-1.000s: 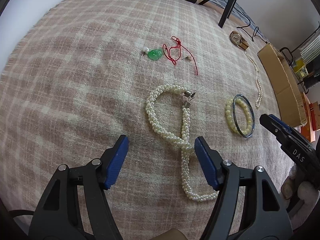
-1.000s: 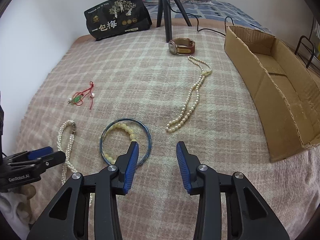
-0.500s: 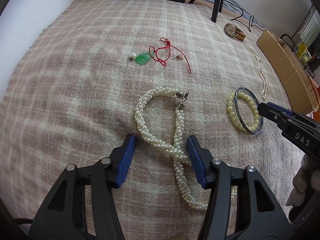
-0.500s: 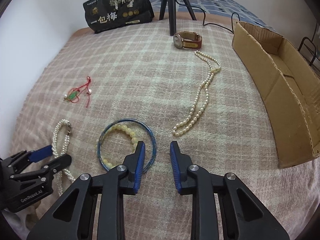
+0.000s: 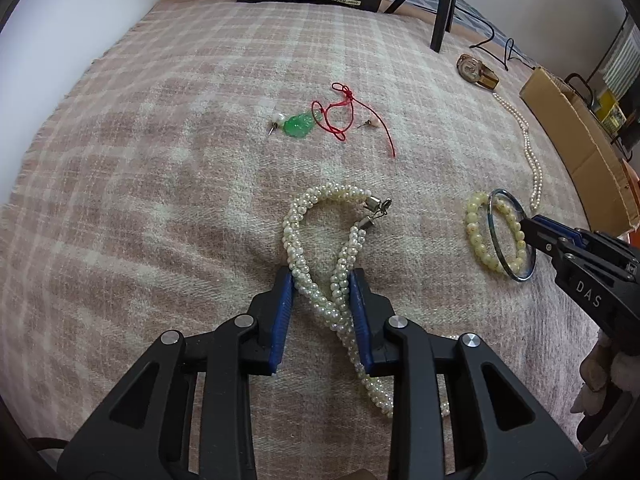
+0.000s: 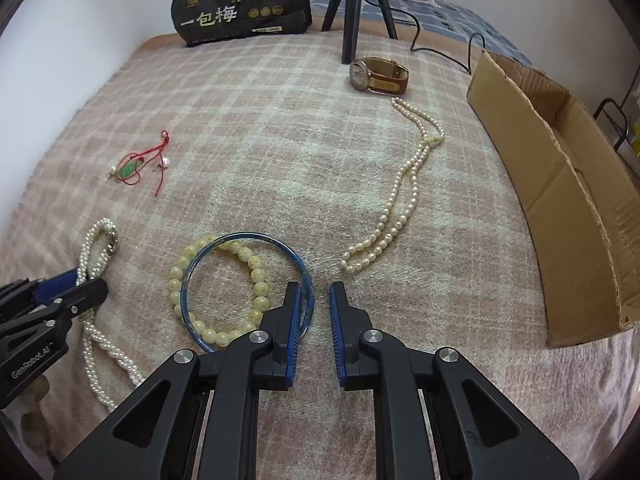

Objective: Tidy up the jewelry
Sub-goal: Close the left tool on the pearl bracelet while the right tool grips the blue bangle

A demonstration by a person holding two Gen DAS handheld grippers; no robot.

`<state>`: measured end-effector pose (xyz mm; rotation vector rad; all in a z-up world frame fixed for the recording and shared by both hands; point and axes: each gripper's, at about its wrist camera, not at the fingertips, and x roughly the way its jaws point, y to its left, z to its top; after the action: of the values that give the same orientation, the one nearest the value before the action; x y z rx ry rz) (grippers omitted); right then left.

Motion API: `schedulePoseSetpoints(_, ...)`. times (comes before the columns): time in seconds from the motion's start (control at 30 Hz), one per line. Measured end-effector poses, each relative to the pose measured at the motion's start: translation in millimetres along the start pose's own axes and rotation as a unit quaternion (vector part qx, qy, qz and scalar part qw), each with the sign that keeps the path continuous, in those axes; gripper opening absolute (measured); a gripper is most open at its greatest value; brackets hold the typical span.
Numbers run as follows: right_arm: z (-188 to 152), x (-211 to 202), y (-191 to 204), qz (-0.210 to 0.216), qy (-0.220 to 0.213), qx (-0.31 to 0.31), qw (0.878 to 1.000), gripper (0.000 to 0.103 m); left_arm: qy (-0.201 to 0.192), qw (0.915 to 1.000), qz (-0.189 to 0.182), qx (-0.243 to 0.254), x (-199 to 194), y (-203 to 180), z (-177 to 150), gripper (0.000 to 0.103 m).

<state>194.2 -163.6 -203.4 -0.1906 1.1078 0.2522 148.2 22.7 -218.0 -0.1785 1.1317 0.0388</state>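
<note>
Two blue pads of the left gripper (image 5: 322, 300) press against the twisted pearl rope (image 5: 320, 264) from either side, squeezing its two strands together where they cross; the rope lies on the plaid blanket (image 5: 160, 160), its looped end with the metal clasp pointing away from the gripper and its tail running back under the right-hand finger.

Beside the pearl rope, toward the cardboard box (image 6: 560, 200), sits a blue bangle (image 6: 224, 248) overlapping a yellow bead bracelet (image 6: 176, 276). The right gripper (image 6: 316, 312) rests at the bangle's near-right rim with a narrow gap between its pads; the bangle's rim runs close by the left pad, but whether it lies between the pads or merely behind that finger cannot be told, and nothing is pinched.

Farther from the pearl rope, past the bangle, a long pearl necklace (image 6: 400, 200) stretches in a doubled line toward a wristwatch (image 6: 378, 74) with a brown strap. Beyond the rope's clasp end lies a green pendant (image 5: 298, 124) on a tangled red cord (image 5: 348, 116), with a small pearl stud just beside it. At the blanket's far edge stands a black package (image 6: 240, 4) with printed characters, and next to it a black tripod (image 6: 354, 8).
</note>
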Motion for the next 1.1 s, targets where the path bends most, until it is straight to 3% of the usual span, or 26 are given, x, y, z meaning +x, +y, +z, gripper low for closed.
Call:
schedulePoseSetpoints(0.1, 1, 1, 3, -0.005, -0.005, -0.013, 1.0, 0.008, -0.003, 0.9999, -0.012, -0.005, 1, 4, 2, 0.024)
schedulePoseSetpoints(0.13, 1, 1, 3, -0.002, -0.006, -0.013, 1.0, 0.006, -0.003, 0.9998, -0.018, -0.01, 0, 7, 3, 0.013)
schedulePoseSetpoints(0.2, 0, -1, 3, 0.002, -0.009, -0.012, 1.0, 0.003, 0.001, 0.9993, -0.032, -0.021, -1, 13, 6, 0.008)
schedulePoseSetpoints(0.47, -3, -22, 2, 0.016, -0.035, -0.015, 0.999, 0.003, -0.008, 0.9973, -0.064, -0.033, -17, 23, 4, 0.006)
schedulePoseSetpoints(1.1, -2, -104, 8, 0.036, -0.133, -0.032, 0.99, 0.002, -0.102, 0.9894, -0.102, -0.015, -94, 18, 8, 0.006)
